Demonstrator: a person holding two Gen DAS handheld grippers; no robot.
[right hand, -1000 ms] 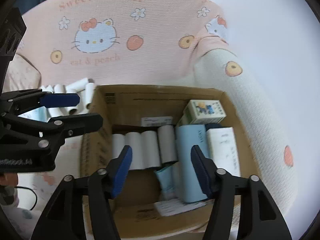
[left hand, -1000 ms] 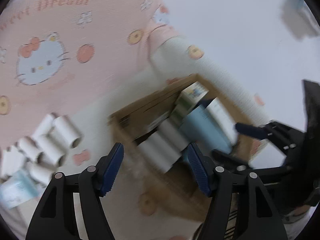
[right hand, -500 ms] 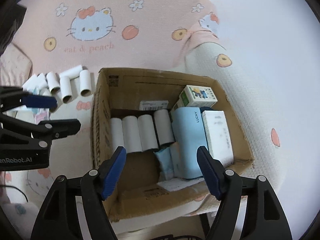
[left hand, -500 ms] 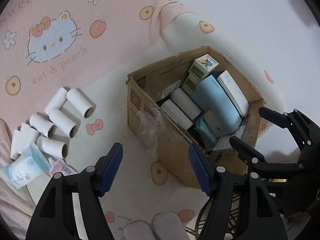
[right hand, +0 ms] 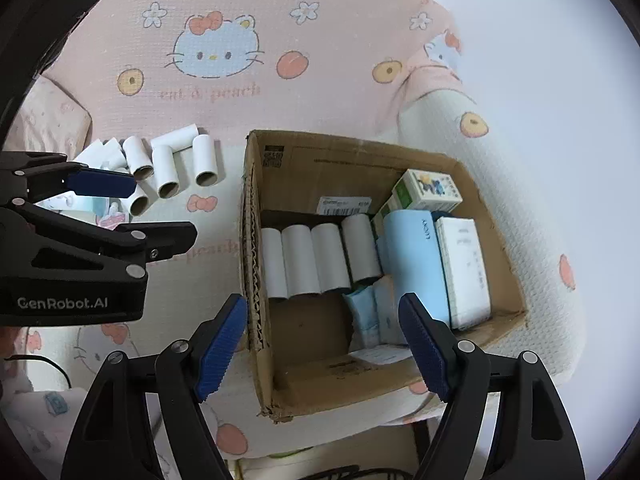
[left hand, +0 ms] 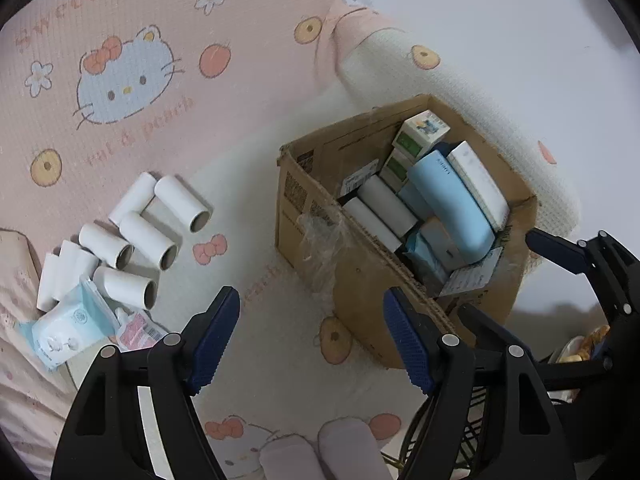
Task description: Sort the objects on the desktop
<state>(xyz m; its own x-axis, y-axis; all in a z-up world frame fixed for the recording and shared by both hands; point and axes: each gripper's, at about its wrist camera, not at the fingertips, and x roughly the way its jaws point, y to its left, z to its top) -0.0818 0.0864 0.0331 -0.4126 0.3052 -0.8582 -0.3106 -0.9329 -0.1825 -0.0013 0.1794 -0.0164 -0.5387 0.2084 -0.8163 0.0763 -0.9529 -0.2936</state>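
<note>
An open cardboard box (right hand: 320, 156) sits on a pink and cream cartoon-print cushion (right hand: 224, 12). It holds a row of white paper rolls (right hand: 312, 260), a light blue case (right hand: 416, 264), a white box (right hand: 464, 268) and a small green-and-white carton (right hand: 432, 190). Several loose white rolls (left hand: 144, 236) lie left of the box, with a tissue packet (left hand: 64, 328) beside them. My left gripper (left hand: 310, 300) hovers over the cushion between the rolls and the box, jaws opening, with nothing between them. My right gripper (right hand: 322, 304) hangs above the box's near left corner, jaws opening, also holding nothing.
The cushion's rolled cream rim (right hand: 520, 184) curves around the box's right side. A person's socked feet (left hand: 320, 452) and a dark wire rack (left hand: 472, 420) show below the seat's front edge. Bare cushion lies between the loose rolls and the box.
The left wrist view has pulled back from the box, which now lies to its right, and the loose rolls have come into view. The right gripper's jaws have spread wider and drawn back.
</note>
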